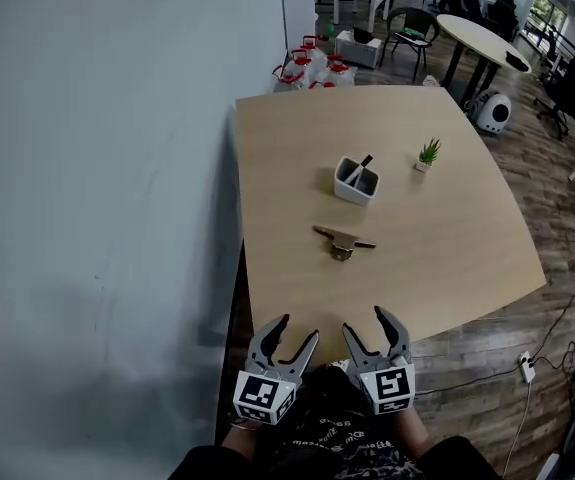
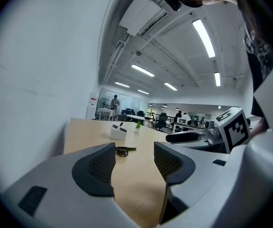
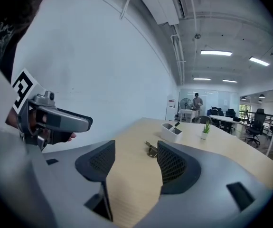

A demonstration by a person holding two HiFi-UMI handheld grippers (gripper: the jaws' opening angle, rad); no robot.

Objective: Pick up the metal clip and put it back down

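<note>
The metal clip (image 1: pixel 343 242) lies flat near the middle of the light wooden table (image 1: pixel 447 258), well beyond both grippers. My left gripper (image 1: pixel 285 337) hovers open at the table's near edge, nothing between its jaws. My right gripper (image 1: pixel 376 330) is beside it, also open and empty. In the left gripper view the clip (image 2: pixel 123 150) shows small past the open left gripper (image 2: pixel 134 159). In the right gripper view the clip (image 3: pixel 151 149) lies ahead, partly behind the right jaw of the open right gripper (image 3: pixel 135 159).
A white holder (image 1: pixel 356 180) with a dark pen stands behind the clip, and a small potted plant (image 1: pixel 427 155) is to its right. A pale wall (image 1: pixel 97 168) runs along the table's left side. Chairs, tables and boxes stand further back; a cable (image 1: pixel 557 328) crosses the wooden floor.
</note>
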